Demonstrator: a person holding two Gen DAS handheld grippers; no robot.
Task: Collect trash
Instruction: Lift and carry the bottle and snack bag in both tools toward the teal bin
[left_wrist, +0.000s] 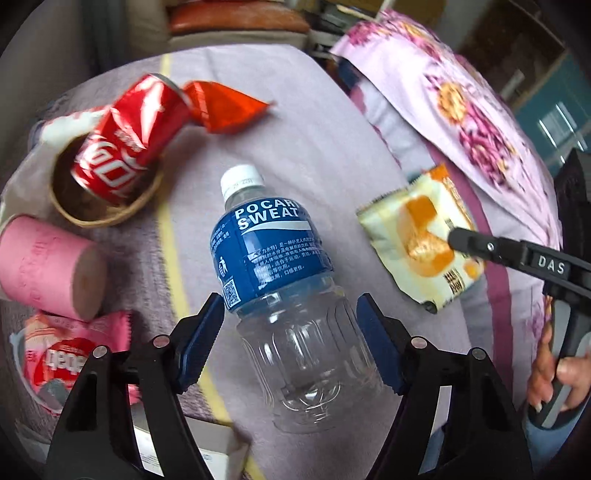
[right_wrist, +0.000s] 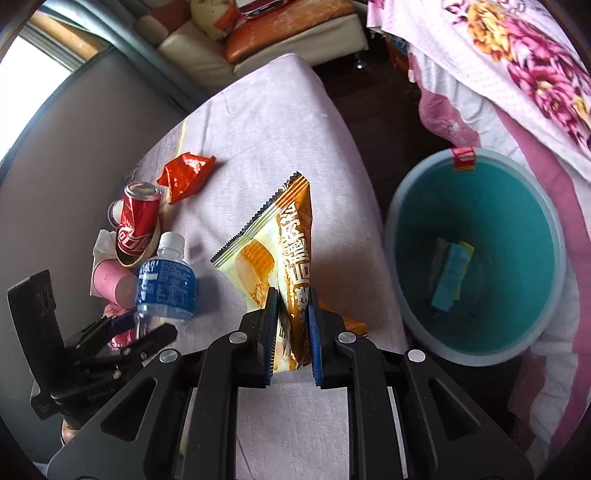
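A clear Pocari Sweat bottle (left_wrist: 273, 266) with a blue label and white cap lies on the lilac bed cover (left_wrist: 325, 155). My left gripper (left_wrist: 290, 332) is open and straddles its lower half; small gaps show at both blue pads. In the right wrist view the same bottle (right_wrist: 166, 284) lies beside the left gripper (right_wrist: 142, 328). My right gripper (right_wrist: 293, 332) is shut on a yellow-orange snack wrapper (right_wrist: 280, 254), which stands up from the jaws. From the left wrist view, the right gripper (left_wrist: 456, 240) pinches that wrapper (left_wrist: 406, 221).
A teal bin (right_wrist: 406, 206) with paper scraps inside stands right of the bed. A crushed red can (left_wrist: 122, 147) rests in a brown ring, near a red-orange wrapper (left_wrist: 225, 103), a pink roll (left_wrist: 48, 266) and a pink packet (left_wrist: 70, 354). A flowered quilt (left_wrist: 443, 92) lies at the right.
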